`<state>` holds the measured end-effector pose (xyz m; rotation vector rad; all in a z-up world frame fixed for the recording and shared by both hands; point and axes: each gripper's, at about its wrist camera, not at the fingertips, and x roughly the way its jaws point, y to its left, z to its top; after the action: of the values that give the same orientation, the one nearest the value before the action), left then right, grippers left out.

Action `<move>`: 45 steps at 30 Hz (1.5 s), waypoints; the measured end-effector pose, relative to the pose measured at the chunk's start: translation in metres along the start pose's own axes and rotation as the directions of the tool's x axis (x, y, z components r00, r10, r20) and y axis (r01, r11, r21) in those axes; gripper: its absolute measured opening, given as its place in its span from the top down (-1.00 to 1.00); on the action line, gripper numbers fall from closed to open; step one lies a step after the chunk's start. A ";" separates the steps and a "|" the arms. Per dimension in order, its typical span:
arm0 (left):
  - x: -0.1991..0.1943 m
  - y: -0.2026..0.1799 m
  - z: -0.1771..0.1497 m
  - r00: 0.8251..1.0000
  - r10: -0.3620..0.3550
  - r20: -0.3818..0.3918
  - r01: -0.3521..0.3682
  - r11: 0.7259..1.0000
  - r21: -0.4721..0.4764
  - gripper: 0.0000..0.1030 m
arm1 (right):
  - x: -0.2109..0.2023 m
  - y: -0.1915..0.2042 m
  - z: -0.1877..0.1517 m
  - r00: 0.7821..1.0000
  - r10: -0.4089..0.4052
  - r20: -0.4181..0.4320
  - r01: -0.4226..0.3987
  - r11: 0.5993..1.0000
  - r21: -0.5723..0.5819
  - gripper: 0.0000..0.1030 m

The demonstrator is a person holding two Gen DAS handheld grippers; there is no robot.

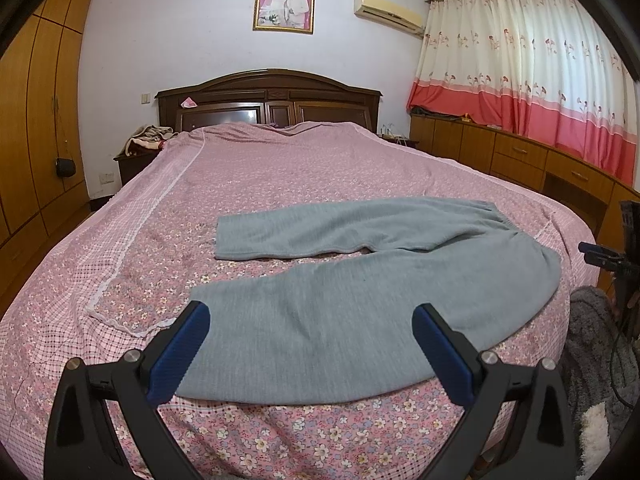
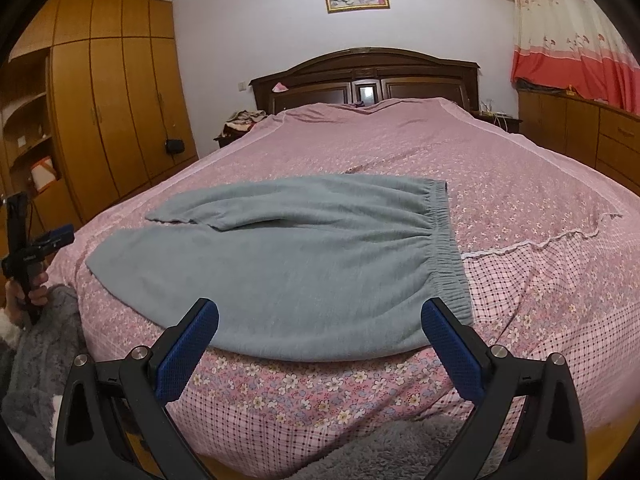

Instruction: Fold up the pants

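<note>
Your grey pants (image 1: 360,280) lie flat near the foot of the bed (image 1: 280,168), legs spread apart, waistband (image 2: 444,248) towards your right. Your left claw (image 1: 310,322) hovers wide apart over the near leg's cuff end; your right claw (image 2: 320,318) gapes empty near the waistband corner. Pinch too deep and you'll likely snag the floral bedspread (image 2: 520,200) too.

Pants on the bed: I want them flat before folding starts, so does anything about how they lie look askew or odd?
Mostly flat. The grey pants have their legs splayed apart, and the near leg's edge overhangs the foot of the bed. Nothing looks damaged.
</note>
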<state>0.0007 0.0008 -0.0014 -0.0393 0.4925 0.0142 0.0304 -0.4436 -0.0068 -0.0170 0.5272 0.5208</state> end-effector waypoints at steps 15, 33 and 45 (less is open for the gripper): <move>0.000 -0.002 0.000 1.000 -0.004 -0.004 0.004 1.000 -0.003 -1.00 | 0.000 0.003 0.002 1.000 0.018 -0.007 -0.018 1.000 0.006 -1.00; 0.000 -0.002 0.000 1.000 -0.004 -0.005 0.004 1.000 -0.005 -1.00 | 0.004 0.008 0.001 1.000 0.013 -0.022 -0.013 1.000 -0.017 -1.00; 0.000 -0.002 0.000 1.000 -0.004 -0.006 0.004 1.000 -0.003 -1.00 | 0.008 0.009 0.000 0.999 0.007 -0.039 -0.009 0.999 -0.039 -1.00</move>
<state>0.0006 -0.0013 -0.0014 -0.0435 0.4983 0.0105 0.0315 -0.4318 -0.0098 -0.0625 0.5550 0.5396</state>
